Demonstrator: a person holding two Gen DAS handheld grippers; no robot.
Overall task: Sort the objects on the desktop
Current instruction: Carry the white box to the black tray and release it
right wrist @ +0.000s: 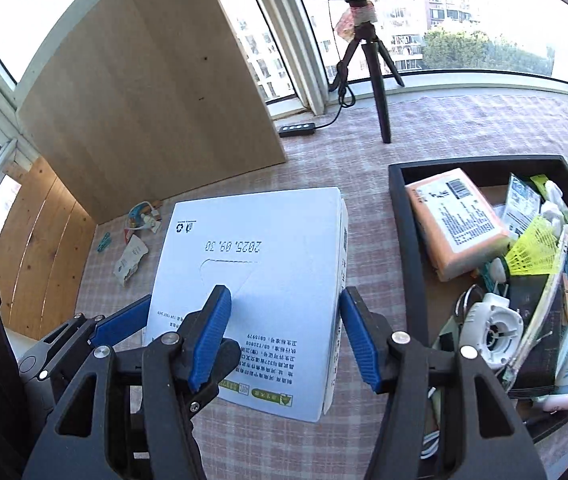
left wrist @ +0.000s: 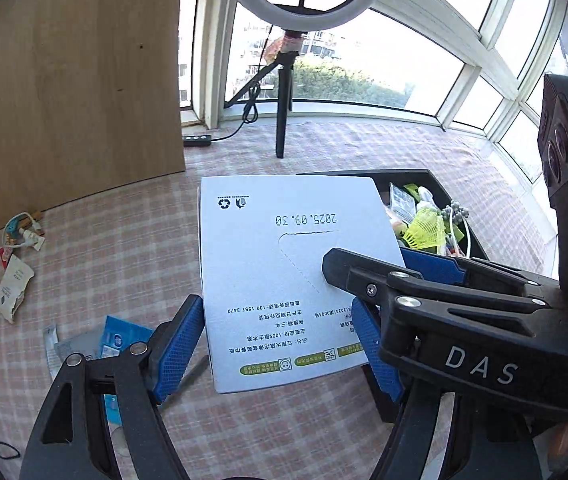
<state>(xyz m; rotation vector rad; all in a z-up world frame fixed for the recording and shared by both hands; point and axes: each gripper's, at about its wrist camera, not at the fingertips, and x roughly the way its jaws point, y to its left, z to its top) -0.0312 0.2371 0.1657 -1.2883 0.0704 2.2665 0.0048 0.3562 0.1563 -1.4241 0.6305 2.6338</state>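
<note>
A white tissue box [left wrist: 284, 264] printed with 2025.09.30 is held above the checked tablecloth, beside a black tray [right wrist: 407, 240] full of small items. My left gripper [left wrist: 280, 344] is shut on the box's near end, blue pads on its two sides. My right gripper [right wrist: 284, 336] is shut on the same box [right wrist: 256, 280], one pad on top, one on its right side. In the left wrist view the right gripper [left wrist: 395, 276] reaches in from the right over the box.
The tray holds an orange pack [right wrist: 455, 220], a yellow shuttlecock [right wrist: 531, 252] and a white fan [right wrist: 495, 328]. Loose wrappers, clips and a cable [left wrist: 20, 256] lie at the left near a wooden board [left wrist: 72, 92]. A ring light tripod [left wrist: 284, 92] stands behind.
</note>
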